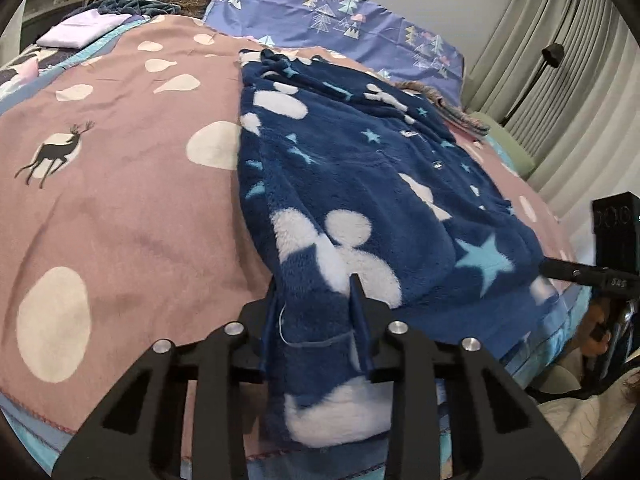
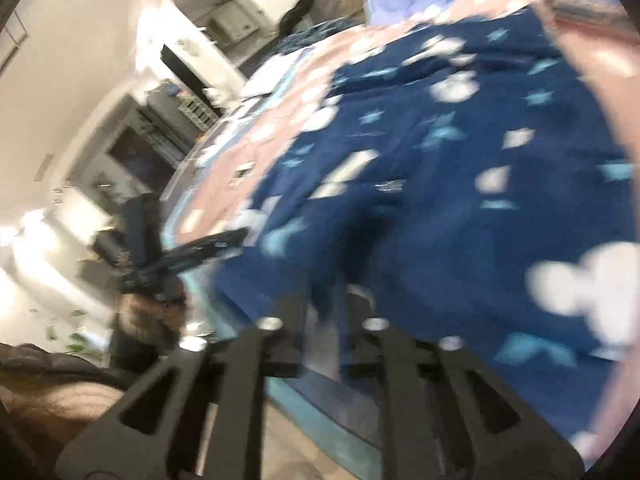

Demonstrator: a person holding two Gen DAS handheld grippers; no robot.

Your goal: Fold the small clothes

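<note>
Pink bedspread [image 1: 120, 208] | navy starry fleece garment [image 1: 360, 184] | left claw [image 1: 316, 300] pinches hem | right claw [image 2: 320, 304] parted

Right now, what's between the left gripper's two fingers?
A bunched fold of the blue fleece garment sits between the left gripper fingers, which are closed on it, shown in the left wrist view.

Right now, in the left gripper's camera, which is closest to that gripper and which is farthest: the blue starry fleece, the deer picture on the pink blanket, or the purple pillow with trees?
1. Blue starry fleece: between the left gripper fingers.
2. Deer picture: off to the left, midway up the pink blanket.
3. Purple pillow: at the far end of the bed.
</note>
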